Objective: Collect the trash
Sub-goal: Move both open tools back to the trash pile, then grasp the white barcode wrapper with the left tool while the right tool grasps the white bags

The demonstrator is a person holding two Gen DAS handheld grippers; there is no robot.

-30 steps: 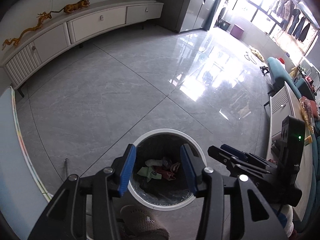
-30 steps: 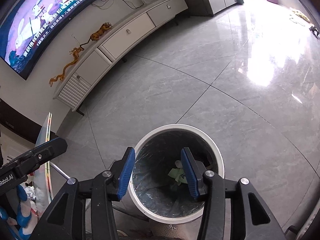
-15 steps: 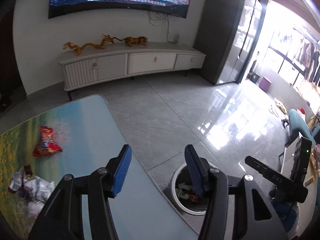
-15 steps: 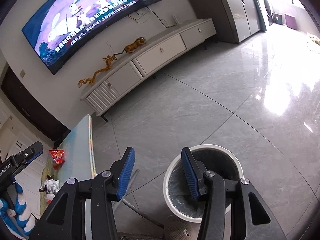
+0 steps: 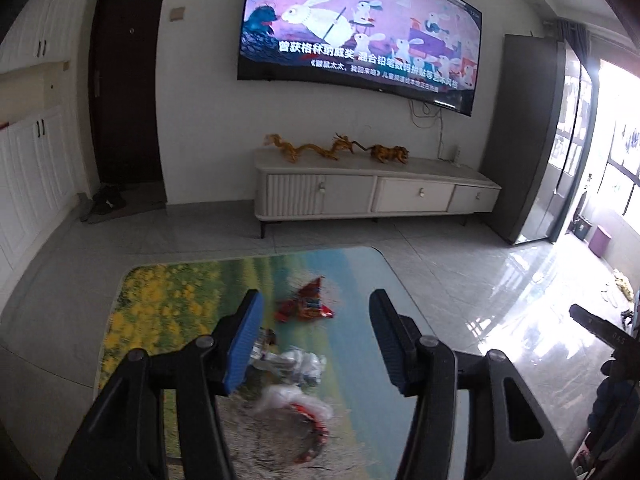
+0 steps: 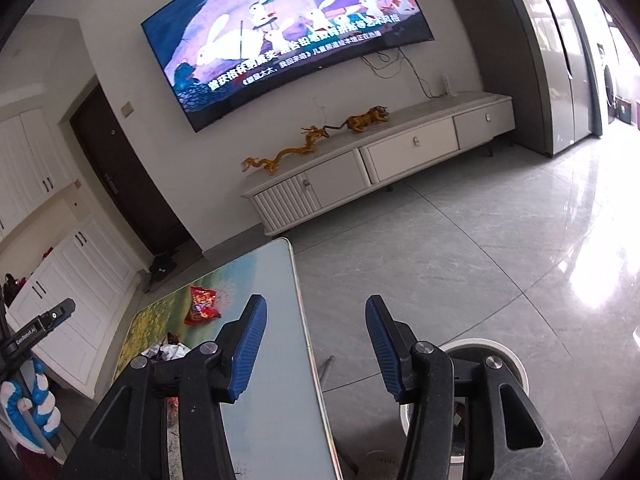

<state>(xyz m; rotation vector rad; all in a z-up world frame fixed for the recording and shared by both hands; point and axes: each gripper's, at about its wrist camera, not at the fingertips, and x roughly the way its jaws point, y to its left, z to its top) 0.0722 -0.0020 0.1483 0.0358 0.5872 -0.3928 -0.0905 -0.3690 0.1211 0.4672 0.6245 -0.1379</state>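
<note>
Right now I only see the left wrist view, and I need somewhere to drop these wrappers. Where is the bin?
Observer: The bin stands on the floor, right of the table, partly behind the right gripper.
Operator: Is that gripper carrying anything?
Observer: No, nothing is between its fingers, and its jaws are opening.
Operator: Anything between table and bin?
Observer: A thin grey rod slants by the table's edge.

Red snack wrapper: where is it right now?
In the left wrist view the red snack wrapper lies on the table, centre frame, beyond the crumpled clear plastic nearer the camera.
</note>
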